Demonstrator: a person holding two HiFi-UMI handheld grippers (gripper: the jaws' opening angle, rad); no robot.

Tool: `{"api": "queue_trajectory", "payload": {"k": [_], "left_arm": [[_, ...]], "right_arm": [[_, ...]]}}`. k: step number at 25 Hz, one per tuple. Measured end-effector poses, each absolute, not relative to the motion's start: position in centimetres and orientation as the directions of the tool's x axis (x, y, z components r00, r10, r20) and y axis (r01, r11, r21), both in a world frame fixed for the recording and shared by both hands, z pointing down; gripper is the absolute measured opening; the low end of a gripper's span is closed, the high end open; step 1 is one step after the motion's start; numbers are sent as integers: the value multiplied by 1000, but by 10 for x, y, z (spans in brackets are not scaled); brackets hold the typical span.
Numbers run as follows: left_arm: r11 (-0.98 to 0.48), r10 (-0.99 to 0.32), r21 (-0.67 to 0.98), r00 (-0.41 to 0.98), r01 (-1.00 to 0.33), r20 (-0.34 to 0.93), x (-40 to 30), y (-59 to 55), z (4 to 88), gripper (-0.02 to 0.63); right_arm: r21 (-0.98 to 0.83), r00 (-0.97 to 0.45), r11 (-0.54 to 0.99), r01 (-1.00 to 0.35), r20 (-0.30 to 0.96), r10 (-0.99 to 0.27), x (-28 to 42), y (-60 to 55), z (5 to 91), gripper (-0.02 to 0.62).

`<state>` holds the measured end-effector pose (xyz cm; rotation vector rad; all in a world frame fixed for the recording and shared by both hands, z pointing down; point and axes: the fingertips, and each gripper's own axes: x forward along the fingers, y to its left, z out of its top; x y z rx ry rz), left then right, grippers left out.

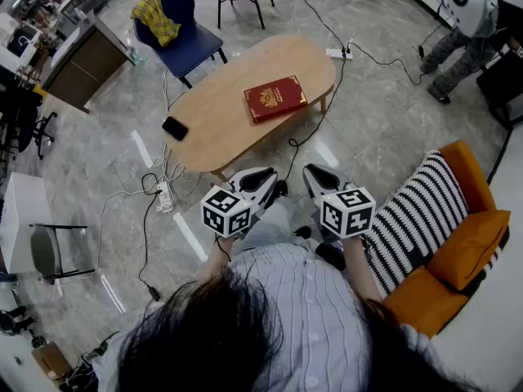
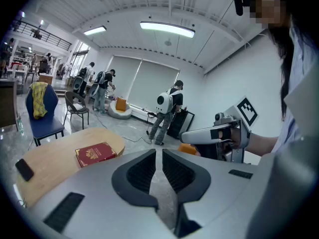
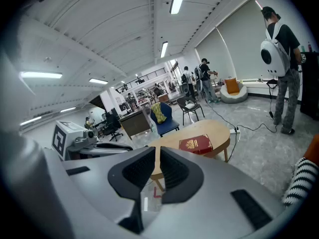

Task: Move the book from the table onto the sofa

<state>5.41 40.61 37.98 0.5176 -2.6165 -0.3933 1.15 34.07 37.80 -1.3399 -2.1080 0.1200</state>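
A red book [image 1: 275, 98] with a gold emblem lies flat on the oval wooden table [image 1: 221, 113], toward its right end. It also shows in the left gripper view [image 2: 94, 154] and the right gripper view [image 3: 196, 144]. My left gripper [image 1: 274, 180] and right gripper [image 1: 310, 176] are held side by side close to my body, well short of the table, both shut with nothing between the jaws. The orange sofa [image 1: 470, 178] with a striped cushion [image 1: 417, 215] stands at my right.
A black phone [image 1: 175, 127] lies on the table's left end. Cables and a power strip [image 1: 164, 194] run over the floor by the table. A blue chair [image 1: 181, 31] with a yellow cloth stands beyond it. A person with a white backpack [image 1: 470, 11] stands far right.
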Motion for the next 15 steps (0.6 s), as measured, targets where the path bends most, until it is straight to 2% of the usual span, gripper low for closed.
{"api": "queue_trajectory", "payload": {"k": [15], "left_arm": [[897,-396,356,-832,-261,389,34,428,385,32]], "right_arm": [[-407,-274,469,784,450,850,-13,358,382,41]]}}
